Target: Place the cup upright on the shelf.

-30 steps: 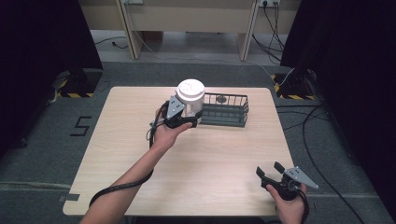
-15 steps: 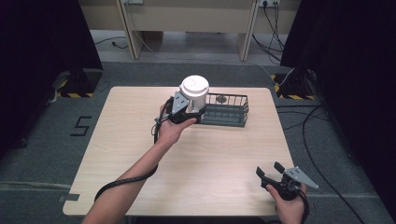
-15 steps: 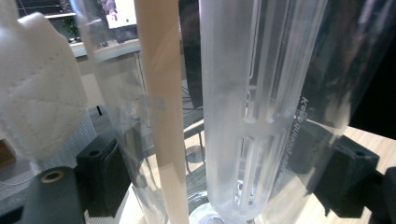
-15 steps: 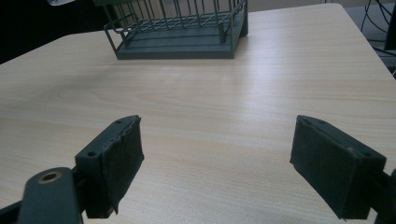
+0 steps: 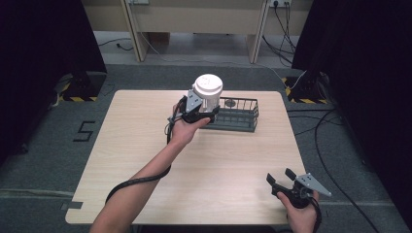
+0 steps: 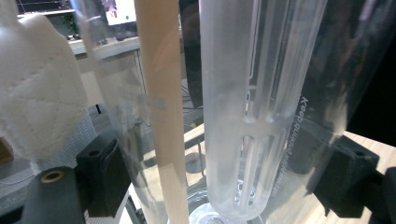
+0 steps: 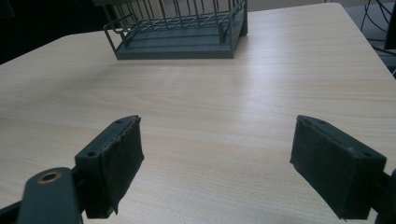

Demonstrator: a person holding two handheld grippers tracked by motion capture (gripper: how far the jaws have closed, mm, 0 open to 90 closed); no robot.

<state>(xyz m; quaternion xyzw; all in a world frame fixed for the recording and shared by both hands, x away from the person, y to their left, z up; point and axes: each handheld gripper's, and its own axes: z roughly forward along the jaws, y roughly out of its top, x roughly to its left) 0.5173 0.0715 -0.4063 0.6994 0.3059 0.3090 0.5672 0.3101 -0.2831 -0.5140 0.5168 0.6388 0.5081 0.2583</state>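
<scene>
left claw [image 5: 203, 112]: clamped on clear jar with white lid [image 5: 208, 90], jar upright between its jaws, lifted above the table [image 5: 145, 145] at the left end of the wire basket [image 5: 237, 114] | right claw [image 5: 283, 178]: jaws spread wide, empty, near table's front right corner, well apart from jar

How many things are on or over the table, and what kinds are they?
Grippers: 2, left gripper and right gripper
Clear jars with a white lid: 1, jar
Wire baskets: 1, basket
Total: 4
</scene>
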